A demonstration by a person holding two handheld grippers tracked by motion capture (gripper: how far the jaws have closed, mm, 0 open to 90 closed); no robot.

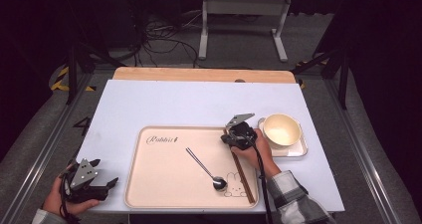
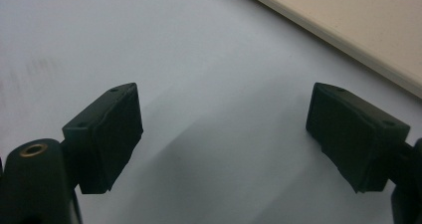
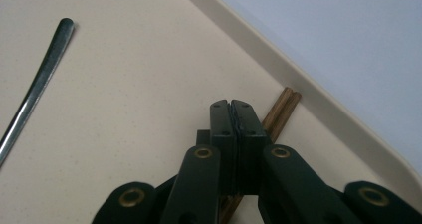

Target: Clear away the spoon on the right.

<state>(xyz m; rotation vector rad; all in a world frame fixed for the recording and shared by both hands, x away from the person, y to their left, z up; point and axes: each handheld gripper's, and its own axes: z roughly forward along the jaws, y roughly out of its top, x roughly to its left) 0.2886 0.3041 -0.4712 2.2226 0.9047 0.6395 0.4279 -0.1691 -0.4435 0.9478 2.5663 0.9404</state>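
A cream tray (image 1: pixel 164 184) lies near the front of the white table (image 1: pixel 199 104). On it are a metal spoon (image 1: pixel 201 163) and a pair of brown chopsticks (image 1: pixel 244 179) along its right rim. My right gripper (image 1: pixel 228 138) hovers over the far end of the chopsticks. In the right gripper view its jaws (image 3: pixel 231 107) are pressed together with nothing between them, and the chopsticks (image 3: pixel 281 109) lie on the tray just beneath and beside them. My left gripper (image 1: pixel 104 172) rests off the tray's front left corner. Its jaws (image 2: pixel 224 129) stand wide apart over bare table.
A cream bowl (image 1: pixel 281 129) stands on a small square plate (image 1: pixel 298 152) just right of the tray. A wooden board edge (image 1: pixel 199 74) runs along the table's far side. The spoon handle (image 3: pixel 35 89) lies left of my right jaws, and the tray rim (image 3: pixel 278 64) is close behind them.
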